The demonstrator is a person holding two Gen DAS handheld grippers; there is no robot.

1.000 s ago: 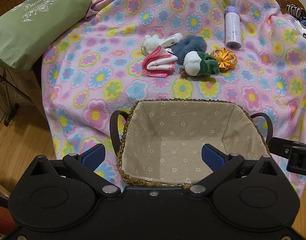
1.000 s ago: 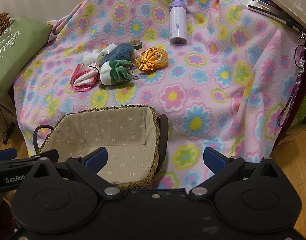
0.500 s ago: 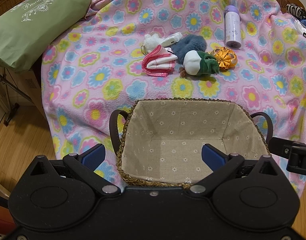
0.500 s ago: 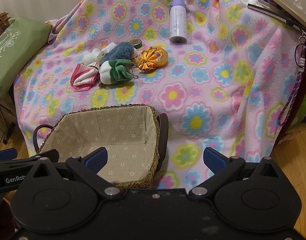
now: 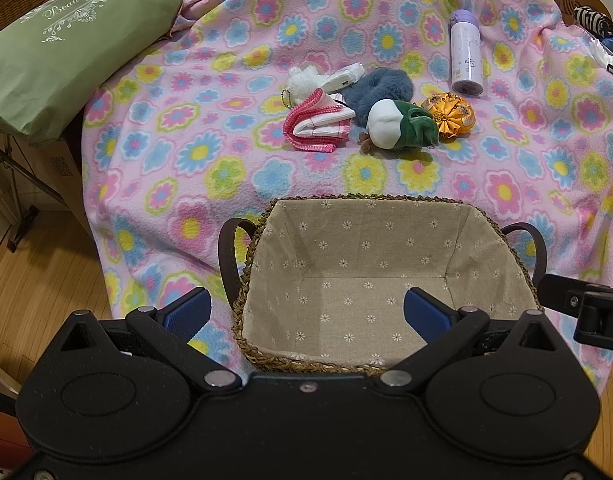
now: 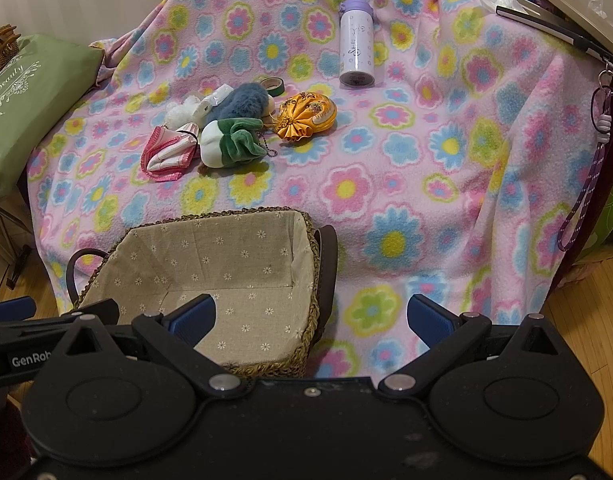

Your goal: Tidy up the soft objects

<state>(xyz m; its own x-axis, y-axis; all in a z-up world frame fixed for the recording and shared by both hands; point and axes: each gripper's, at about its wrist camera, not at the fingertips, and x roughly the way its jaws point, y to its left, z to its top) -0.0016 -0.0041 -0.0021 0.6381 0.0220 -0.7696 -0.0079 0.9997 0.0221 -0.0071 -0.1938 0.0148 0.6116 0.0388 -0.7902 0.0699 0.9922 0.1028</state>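
A woven basket [image 5: 370,200] [image 6: 226,213] with a beige daisy-print lining and nothing inside stands at the near edge of a flowered pink blanket. Beyond it lies a cluster of soft things: a pink-edged folded cloth [image 5: 318,124] [image 6: 168,152], a white-and-green plush [image 5: 398,125] [image 6: 226,142], a blue furry toy [image 5: 376,90] [image 6: 242,102], a small white fluffy toy [image 5: 302,82] and an orange fabric pouch [image 5: 448,114] [image 6: 306,114]. My left gripper [image 5: 306,312] hovers open over the basket's near rim. My right gripper [image 6: 311,318] is open at the basket's right end.
A lilac-capped white bottle [image 5: 465,54] [image 6: 356,44] lies at the back of the blanket, with a roll of green tape [image 6: 273,86] near the blue toy. A green bag [image 5: 54,64] sits at the left, books and clutter [image 6: 554,20] at the right. Wooden floor lies below.
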